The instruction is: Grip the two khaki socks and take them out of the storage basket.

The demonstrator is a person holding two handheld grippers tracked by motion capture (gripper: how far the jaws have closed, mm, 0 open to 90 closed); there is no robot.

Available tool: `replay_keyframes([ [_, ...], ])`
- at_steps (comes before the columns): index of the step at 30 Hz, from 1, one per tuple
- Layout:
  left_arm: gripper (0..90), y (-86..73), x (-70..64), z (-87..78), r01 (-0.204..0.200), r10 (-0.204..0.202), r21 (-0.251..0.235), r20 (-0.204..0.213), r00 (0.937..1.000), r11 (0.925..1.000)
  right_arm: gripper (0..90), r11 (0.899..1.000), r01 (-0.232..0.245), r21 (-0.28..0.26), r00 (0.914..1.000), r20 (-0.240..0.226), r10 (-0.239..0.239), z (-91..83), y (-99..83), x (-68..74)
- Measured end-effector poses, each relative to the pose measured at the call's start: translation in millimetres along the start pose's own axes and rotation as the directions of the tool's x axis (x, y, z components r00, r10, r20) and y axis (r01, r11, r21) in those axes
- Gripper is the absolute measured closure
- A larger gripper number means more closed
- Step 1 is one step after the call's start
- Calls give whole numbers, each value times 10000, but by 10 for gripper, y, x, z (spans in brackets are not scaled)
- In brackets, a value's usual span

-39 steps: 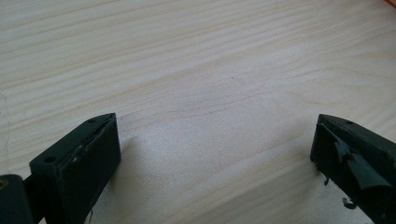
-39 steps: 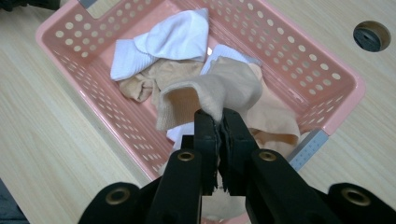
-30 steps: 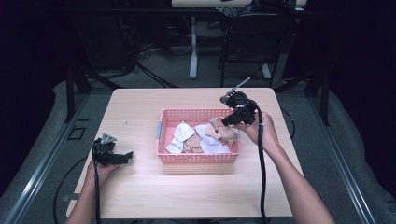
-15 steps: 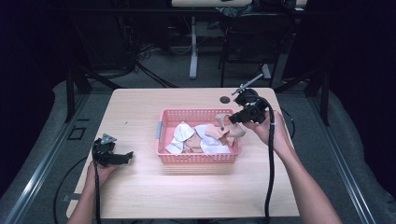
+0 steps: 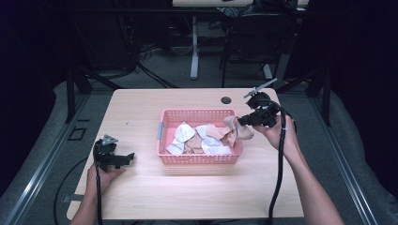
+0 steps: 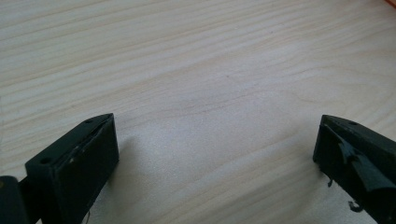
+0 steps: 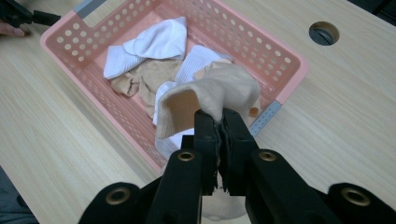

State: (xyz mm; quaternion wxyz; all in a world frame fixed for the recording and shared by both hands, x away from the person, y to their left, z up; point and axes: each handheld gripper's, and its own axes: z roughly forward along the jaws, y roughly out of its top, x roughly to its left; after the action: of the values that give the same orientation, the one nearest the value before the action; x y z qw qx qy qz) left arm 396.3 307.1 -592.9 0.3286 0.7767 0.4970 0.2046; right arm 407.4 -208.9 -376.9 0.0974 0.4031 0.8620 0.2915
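Note:
A pink perforated basket (image 5: pixel 202 158) sits mid-table with white socks (image 5: pixel 180 137) and beige socks inside. My right gripper (image 5: pixel 240 122) hovers at the basket's right end, shut on a beige sock (image 5: pixel 233 130) that hangs over the rim. In the right gripper view the jaws (image 7: pixel 219 119) pinch that sock (image 7: pixel 229 86) by its fold, above the basket (image 7: pixel 243 42) and its white socks (image 7: pixel 154 42). My left gripper (image 5: pixel 126 157) rests on the table at the left, away from the basket. Its jaws (image 6: pixel 215 154) stand wide open over bare wood.
The light wooden table (image 5: pixel 187 197) has a round cable hole (image 5: pixel 226 100) at the back right, also visible beyond the basket (image 7: pixel 323 32). Black cables trail from both grippers. Dark floor, table legs and cables lie behind the table.
My right gripper has moved to the right with the beige sock, drawing it from inside the basket to over its right rim. The left gripper has stayed put.

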Motion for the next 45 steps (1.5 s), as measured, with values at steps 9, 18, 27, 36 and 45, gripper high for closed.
replay_keyframes([
  [9,0,1,-2,0,-10,10,12,-4,10000,10000,862,9992,-281,-289,9991,321,290,-195,-77,-184],
  [18,0,0,6,-3,-184,184,6,156,9997,9998,862,9973,-715,-176,9940,817,727,-345,-234,-413],
  [27,0,0,6,-3,-185,185,9,155,9997,9998,862,9880,-1504,349,9828,1137,1456,-132,-447,-735],
  [36,0,0,6,-3,-187,186,8,153,9997,9998,862,9640,-2141,1573,9728,1236,1959,284,-688,-958],
  [45,0,2,5,0,-183,183,4,167,9997,9998,853,9408,-2081,2675,9755,1265,1798,636,-784,-997],
])
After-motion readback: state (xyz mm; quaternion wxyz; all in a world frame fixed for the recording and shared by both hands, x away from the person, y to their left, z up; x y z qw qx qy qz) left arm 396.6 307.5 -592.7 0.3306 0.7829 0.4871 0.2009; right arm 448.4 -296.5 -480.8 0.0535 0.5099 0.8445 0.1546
